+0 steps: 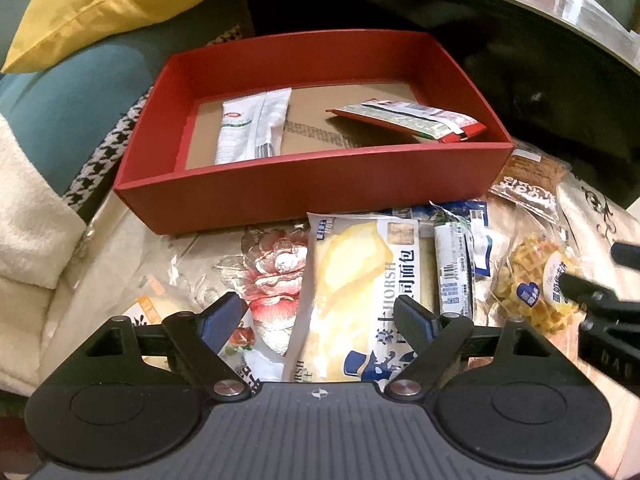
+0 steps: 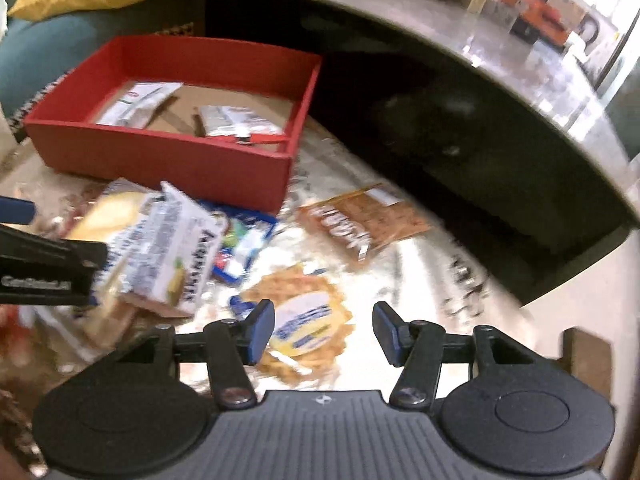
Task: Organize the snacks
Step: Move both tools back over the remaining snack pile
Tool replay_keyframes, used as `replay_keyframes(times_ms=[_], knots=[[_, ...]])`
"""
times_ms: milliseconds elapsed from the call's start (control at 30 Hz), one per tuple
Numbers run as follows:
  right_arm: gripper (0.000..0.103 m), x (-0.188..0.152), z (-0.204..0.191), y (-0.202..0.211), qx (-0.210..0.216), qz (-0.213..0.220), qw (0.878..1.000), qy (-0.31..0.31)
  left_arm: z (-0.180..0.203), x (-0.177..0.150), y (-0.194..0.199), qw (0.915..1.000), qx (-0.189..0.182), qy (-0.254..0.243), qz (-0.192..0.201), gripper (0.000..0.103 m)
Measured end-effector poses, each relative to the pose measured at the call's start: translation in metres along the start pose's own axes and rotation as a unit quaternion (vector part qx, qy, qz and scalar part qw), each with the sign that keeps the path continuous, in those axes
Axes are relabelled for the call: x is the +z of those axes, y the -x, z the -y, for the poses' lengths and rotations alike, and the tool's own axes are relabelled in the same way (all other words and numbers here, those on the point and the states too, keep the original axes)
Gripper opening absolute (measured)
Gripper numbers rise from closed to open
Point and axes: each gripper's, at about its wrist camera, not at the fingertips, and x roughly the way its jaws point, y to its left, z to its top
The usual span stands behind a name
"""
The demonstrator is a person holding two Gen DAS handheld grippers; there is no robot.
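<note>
The red cardboard box [image 1: 280, 184] sits on the counter [image 1: 224, 256], which has a shiny cloth with flowers on it. Two snacks already lie flat in the box: a white packet [image 1: 250, 128] and a red and green packet [image 1: 412, 118]. More snacks lie in a loose pile in front of the box.

The left hand-held gripper [image 1: 320, 320] hangs over the big white bread bag with a yellow slice on it [image 1: 352, 288]. Its jaws are wide apart and hold nothing. The right hand-held gripper [image 2: 324, 330] hangs over the round waffle in a clear wrapper [image 2: 304, 332]. Its jaws are apart too, and not as wide. They do not pinch the waffle yet.

I think the step now is to pick up the next snack. To do it well, come straight down so one pad goes on each side of the snack. Then close slowly. The bread is soft and puffy, so a hard squeeze could squash it. The waffle is crisp and bumpy and could crack. The wrappers are thin and slippery, so grab the snack itself, not only a loose corner. The flat brown cracker pack [image 2: 360, 224] lies close by for later.
</note>
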Motion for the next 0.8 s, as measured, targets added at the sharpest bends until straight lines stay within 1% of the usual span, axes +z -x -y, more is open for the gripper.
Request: replay_keyframes(times_ms=[100, 267, 367, 467, 500, 533, 567, 600, 667, 733, 767, 800], knots=[[0.050, -0.001, 0.004, 0.000, -0.010, 0.014, 1.000, -0.004, 0.002, -0.001, -0.001, 1.0000, -0.001, -0.007, -0.001, 0.088], [0.050, -0.001, 0.002, 0.002, -0.052, 0.043, 0.998, 0.018, 0.005, -0.002, -0.001, 0.9998, 0.005, -0.017, 0.003, 0.088], [0.050, -0.002, -0.002, 0.004, -0.068, 0.051, 0.996, 0.032, 0.009, -0.003, -0.002, 0.9996, 0.013, -0.025, 0.005, 0.088], [0.050, -0.006, -0.007, 0.002, -0.101, 0.055, 0.992, 0.059, 0.012, -0.004, -0.001, 0.9992, 0.020, -0.033, 0.010, 0.088], [0.050, -0.006, -0.008, 0.002, -0.105, 0.056, 0.991, 0.064, 0.013, -0.004, -0.001, 0.9991, 0.021, -0.035, 0.011, 0.089], [0.050, -0.007, -0.007, 0.002, -0.097, 0.052, 0.992, 0.062, 0.014, -0.005, -0.001, 0.9990, 0.022, -0.037, 0.012, 0.089], [0.050, -0.006, -0.004, 0.002, -0.078, 0.045, 0.995, 0.051, 0.015, -0.005, -0.001, 0.9990, 0.024, -0.037, 0.012, 0.089], [0.050, -0.005, 0.000, 0.002, -0.056, 0.037, 0.997, 0.035, 0.015, -0.005, -0.001, 0.9990, 0.024, -0.037, 0.011, 0.089], [0.050, -0.002, 0.008, 0.001, 0.001, 0.016, 1.000, -0.006, 0.013, -0.004, -0.002, 0.9993, 0.021, -0.030, 0.007, 0.090], [0.050, 0.001, 0.019, 0.000, 0.061, -0.003, 0.997, -0.053, 0.008, -0.003, -0.004, 0.9998, 0.012, -0.018, -0.001, 0.091], [0.050, 0.002, 0.022, 0.000, 0.080, -0.009, 0.994, -0.068, 0.006, -0.002, -0.006, 0.9999, 0.009, -0.011, -0.005, 0.093], [0.050, 0.004, 0.023, 0.000, 0.088, -0.009, 0.993, -0.077, 0.002, -0.001, -0.007, 0.9999, 0.007, -0.003, -0.010, 0.094]])
